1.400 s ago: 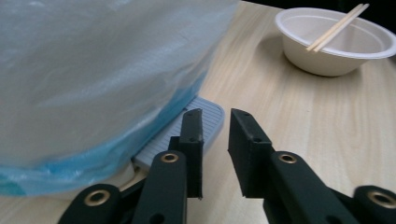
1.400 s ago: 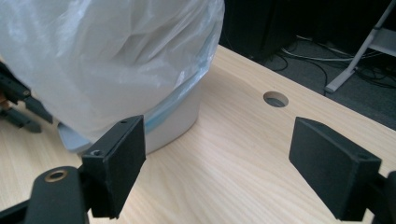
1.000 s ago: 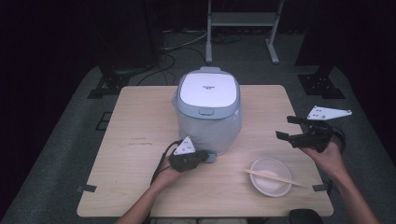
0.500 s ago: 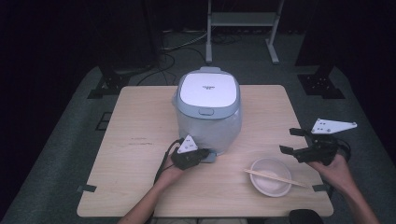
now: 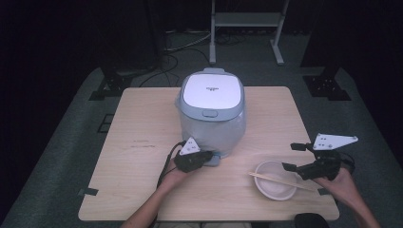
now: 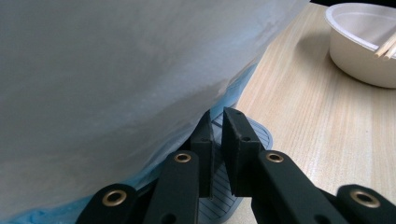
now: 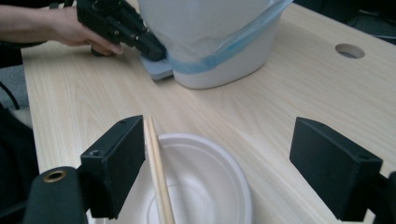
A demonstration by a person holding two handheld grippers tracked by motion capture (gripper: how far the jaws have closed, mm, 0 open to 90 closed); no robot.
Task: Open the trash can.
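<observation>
Between your left claw's (image 6: pixel 217 140) jaws sits the blue-grey ribbed tab (image 6: pixel 247 140) at the foot of the rice cooker (image 5: pixel 211 111); jaws clenched on it, though the pads hide the contact itself. Cooker's body fills the space just above and left of that claw, wrapped in pale film with a blue band low down (image 7: pixel 224 46); its front panel is hard to make out. Your right claw (image 7: pixel 217 163) is released, jaws wide apart, hovering over the white bowl (image 7: pixel 201 182), whose near rim is cut off at the frame bottom. Chopsticks (image 7: pixel 156 168) lie across the bowl, just beside that claw's left jaw, not touching as far as you can tell. Light wooden table (image 5: pixel 142 123) under both; dark room, grey carpet, metal stand legs (image 5: pixel 244 28) beyond. Round hole (image 7: pixel 350 50) in the tabletop ahead-right of the right claw. Bare wood between bowl and cooker; table edge near your right hand (image 5: pixel 344 185).
</observation>
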